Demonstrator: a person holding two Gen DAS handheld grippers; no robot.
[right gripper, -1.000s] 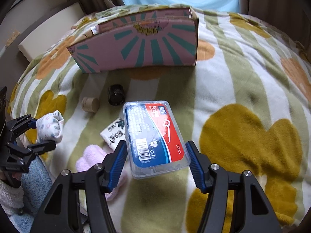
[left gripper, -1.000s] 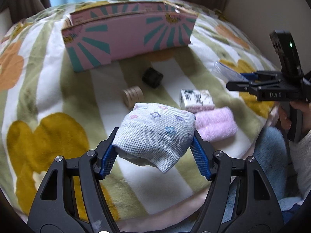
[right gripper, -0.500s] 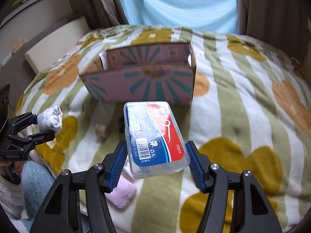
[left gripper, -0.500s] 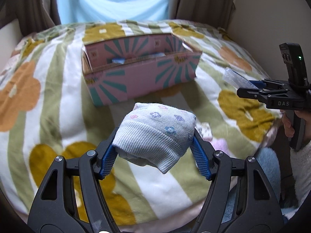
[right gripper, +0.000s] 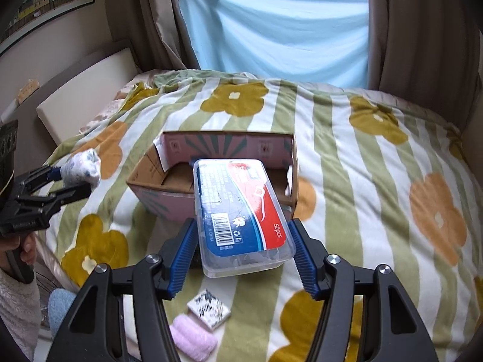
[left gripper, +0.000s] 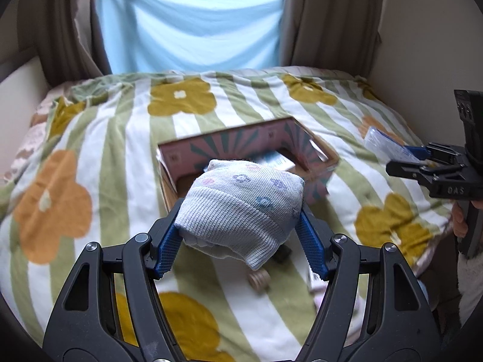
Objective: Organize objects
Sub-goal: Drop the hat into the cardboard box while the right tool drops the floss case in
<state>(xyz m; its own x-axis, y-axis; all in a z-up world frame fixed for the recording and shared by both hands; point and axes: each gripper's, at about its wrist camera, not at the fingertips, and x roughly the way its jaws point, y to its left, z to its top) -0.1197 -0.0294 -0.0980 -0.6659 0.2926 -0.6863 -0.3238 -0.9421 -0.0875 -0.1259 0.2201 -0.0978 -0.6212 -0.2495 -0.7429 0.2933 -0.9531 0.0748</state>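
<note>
The left gripper [left gripper: 240, 241] grips a rolled pale-blue sock [left gripper: 241, 208] with small flower prints between its blue ribbed pads [left gripper: 164, 253], both pads pressing into the knit; the sock is held in the air above the blanket, in front of the near wall of the cardboard box [left gripper: 271, 141]. The box is pink with teal ray patterns, lies open-topped on the striped floral blanket [left gripper: 90, 150], and a light-coloured packet [left gripper: 274, 161] shows inside it behind the sock. Under the sock, a small round wooden item [left gripper: 259, 279] and a dark item [left gripper: 282, 255] rest on the blanket, partly hidden. To the right in the left wrist view, the right gripper [left gripper: 401, 158] appears side-on with a clear plastic edge between its fingers. In the right wrist view, the left gripper [right gripper: 71, 181] stands at the far left with the sock [right gripper: 81, 169] clamped at its tip, beside the box [right gripper: 157, 178]. Centre frame, the right gripper [right gripper: 241, 247] clamps a clear plastic case [right gripper: 238, 211] with a red and blue label marked "50pcs"; the case is held aloft, its far end overlapping the open box in view. Below the case, a small white patterned square [right gripper: 209, 307] and a pink fluffy item [right gripper: 193, 339] lie just beside each other on the blanket [right gripper: 377, 196]
</note>
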